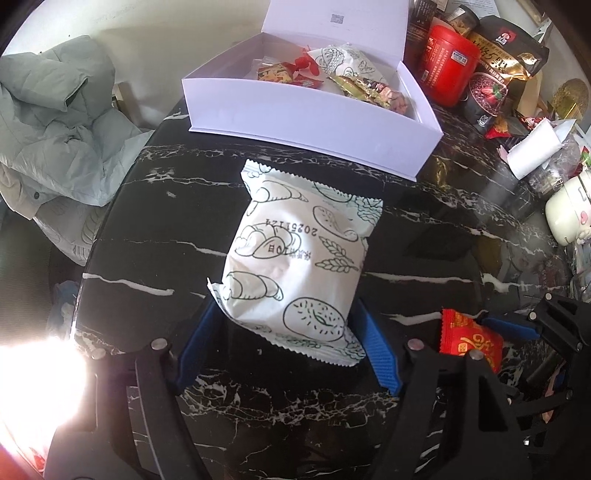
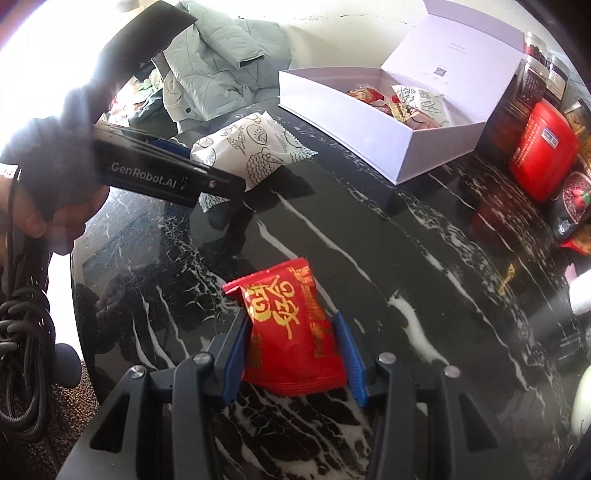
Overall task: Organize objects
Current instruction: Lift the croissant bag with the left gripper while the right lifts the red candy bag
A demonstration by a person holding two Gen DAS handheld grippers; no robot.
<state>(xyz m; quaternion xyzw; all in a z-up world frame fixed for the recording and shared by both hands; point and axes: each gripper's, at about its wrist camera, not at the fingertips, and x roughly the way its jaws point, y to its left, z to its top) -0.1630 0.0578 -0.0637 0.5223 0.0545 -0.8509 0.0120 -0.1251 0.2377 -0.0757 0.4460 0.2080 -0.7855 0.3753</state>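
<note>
The open white cardboard box (image 1: 314, 122) already holds several snack packets. The left gripper (image 1: 284, 332) grasps a white printed bread packet (image 1: 295, 266), and the right gripper (image 2: 295, 354) grasps a small red foil snack packet (image 2: 291, 332). Both packets, I judge, must yet go into the box.

A round black marble table (image 1: 155, 229) with white veins and a glossy, reflecting top fills both views. Beyond its far edge stands a plain cream wall (image 1: 166, 33). A pale green puffer jacket (image 1: 62, 122) lies heaped off the table's left edge. Brown speckled carpet (image 2: 70, 410) shows below. Harsh white glare (image 1: 33, 373) floods the lower left.
</note>
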